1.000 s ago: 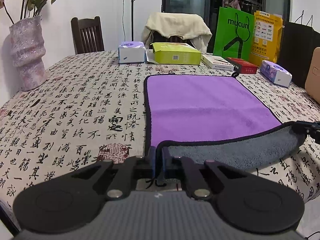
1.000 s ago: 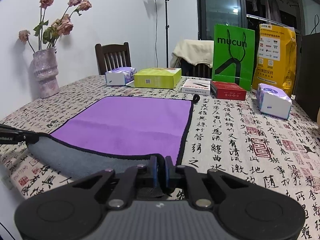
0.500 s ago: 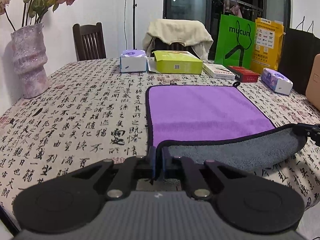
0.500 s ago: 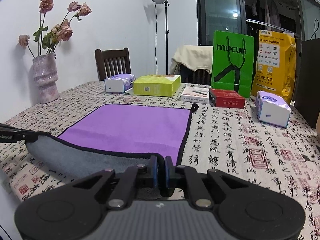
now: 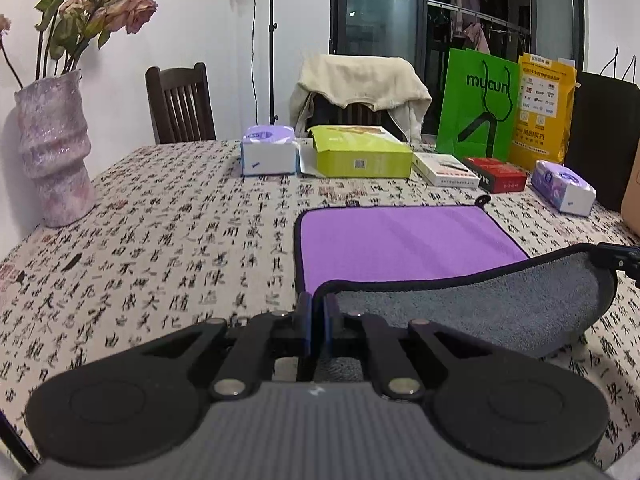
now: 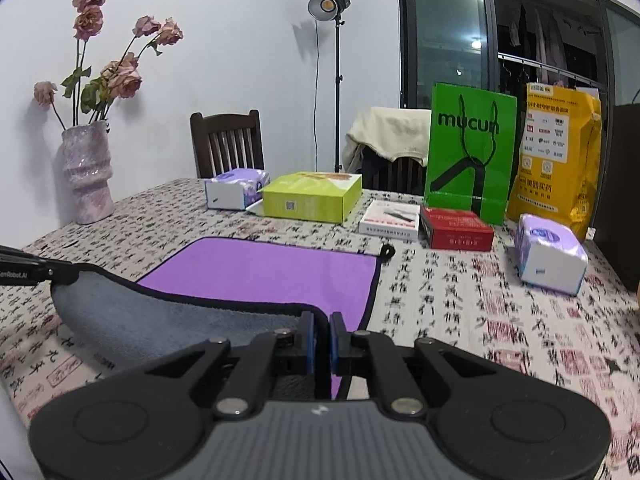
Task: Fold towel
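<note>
A purple towel (image 5: 404, 240) with a black hem and grey underside lies on the table; it also shows in the right wrist view (image 6: 272, 272). Its near edge is lifted, showing the grey underside (image 5: 480, 308). My left gripper (image 5: 318, 312) is shut on the near left corner. My right gripper (image 6: 323, 328) is shut on the near right corner. The right gripper's tip shows at the right edge of the left wrist view (image 5: 620, 258), and the left gripper's tip at the left edge of the right wrist view (image 6: 36, 270). The far edge stays flat on the table.
The table has a calligraphy-print cloth (image 5: 180, 240). A pink vase with dried roses (image 5: 54, 148) stands at the left. Beyond the towel stand tissue packs (image 5: 268, 156) (image 6: 550, 256), a yellow-green box (image 5: 360, 156), a white box (image 6: 390, 220), a red box (image 6: 456, 228) and shopping bags (image 6: 468, 152).
Both grippers have risen and moved forward with the towel's near corners. The lifted grey flap is higher and covers more of the purple side.
</note>
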